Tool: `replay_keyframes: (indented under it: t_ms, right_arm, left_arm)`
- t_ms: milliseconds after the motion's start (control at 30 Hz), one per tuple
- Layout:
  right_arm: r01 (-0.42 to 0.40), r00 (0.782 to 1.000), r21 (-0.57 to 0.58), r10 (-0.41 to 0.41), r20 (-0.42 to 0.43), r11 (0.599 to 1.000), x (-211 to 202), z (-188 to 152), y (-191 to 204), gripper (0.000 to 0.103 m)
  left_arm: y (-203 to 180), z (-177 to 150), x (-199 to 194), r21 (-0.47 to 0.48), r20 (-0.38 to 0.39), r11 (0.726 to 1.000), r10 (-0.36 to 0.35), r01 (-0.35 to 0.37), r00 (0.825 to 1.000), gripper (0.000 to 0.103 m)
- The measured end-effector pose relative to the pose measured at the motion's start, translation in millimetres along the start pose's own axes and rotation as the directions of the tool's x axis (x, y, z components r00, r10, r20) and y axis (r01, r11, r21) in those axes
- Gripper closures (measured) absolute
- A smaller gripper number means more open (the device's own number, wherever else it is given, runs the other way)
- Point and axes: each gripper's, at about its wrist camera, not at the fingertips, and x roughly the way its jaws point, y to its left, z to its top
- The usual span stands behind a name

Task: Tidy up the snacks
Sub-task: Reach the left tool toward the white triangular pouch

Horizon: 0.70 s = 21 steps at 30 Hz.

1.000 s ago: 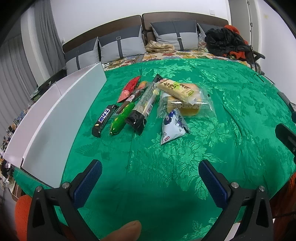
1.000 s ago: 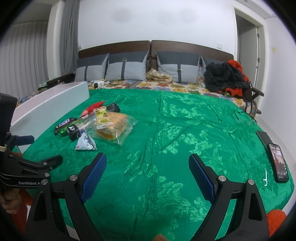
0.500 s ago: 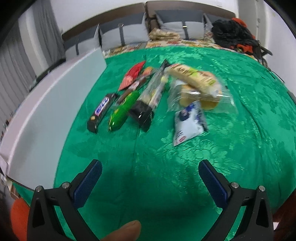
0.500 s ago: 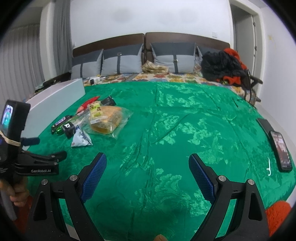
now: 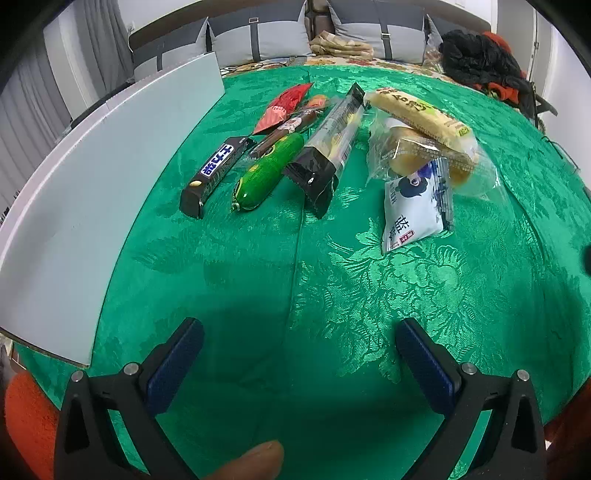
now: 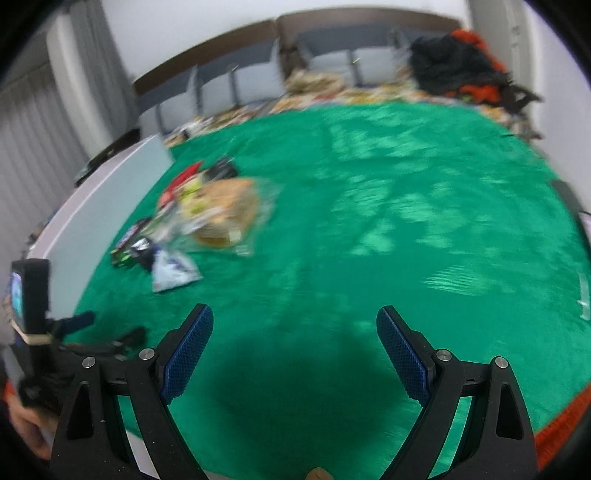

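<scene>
Snacks lie in a cluster on the green bedspread (image 5: 332, 295): a black chocolate bar (image 5: 216, 169), a green sausage stick (image 5: 267, 170), a long black-ended clear pack (image 5: 328, 147), a red pouch (image 5: 284, 107), a white-and-blue packet (image 5: 415, 206) and bagged bread (image 5: 436, 147) under a yellow wrapped roll (image 5: 417, 114). My left gripper (image 5: 299, 354) is open and empty, short of the cluster. My right gripper (image 6: 293, 345) is open and empty too, to the right of the blurred snack pile (image 6: 207, 218). The left gripper's body (image 6: 40, 332) shows at the right view's left edge.
A long white box (image 5: 92, 177) runs along the bed's left side. Grey pillows (image 5: 258, 33) and a dark clothes heap (image 5: 476, 59) sit at the headboard end. A phone (image 6: 585, 221) lies at the bed's right edge. Open bedspread stretches right of the snacks.
Both grippers have moved forward and tilted down toward the bed, so the snacks sit closer in the left view. The right view is now motion-blurred. Both stay open.
</scene>
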Motion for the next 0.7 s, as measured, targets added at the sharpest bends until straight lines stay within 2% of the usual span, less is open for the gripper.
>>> replay_keyframes:
  t_ms: [33, 100, 167, 367, 433, 600, 700]
  right_arm:
    - [-0.030, 0.999, -0.013, 0.029, -0.030, 0.999, 8, 4, 6, 0.011]
    - [-0.036, 0.998, -0.050, 0.033, -0.062, 0.998, 24, 10, 19, 0.011]
    - [0.006, 0.998, -0.084, -0.011, -0.066, 0.996, 35, 13, 25, 0.011]
    - [0.129, 0.986, -0.170, -0.144, -0.081, 0.977, 48, 3, 13, 0.011]
    - [0.162, 0.980, -0.170, -0.179, -0.084, 0.972, 46, -6, 1, 0.011]
    - [0.179, 0.980, -0.114, -0.187, -0.068, 0.977, 36, -16, -20, 0.011]
    - [0.187, 0.980, -0.126, -0.194, -0.049, 0.974, 34, -21, -21, 0.011]
  left_arm:
    - [1, 0, 1, -0.004, -0.004, 1.000, -0.007, 0.007, 1.000, 0.000]
    - [4, 0, 3, -0.016, -0.011, 1.000, -0.027, 0.027, 1.000, 0.000]
    - [9, 0, 5, -0.042, -0.021, 0.998, -0.057, 0.056, 0.998, 0.000]
    - [13, -2, 5, -0.045, -0.002, 0.997, -0.056, 0.056, 0.998, 0.000]
    - [13, -1, 6, -0.043, 0.005, 0.997, -0.058, 0.058, 0.998, 0.000]
    - [13, -1, 7, -0.040, 0.041, 0.997, -0.060, 0.062, 0.997, 0.000]
    - [13, 1, 8, -0.039, 0.016, 0.997, -0.067, 0.067, 0.998, 0.000]
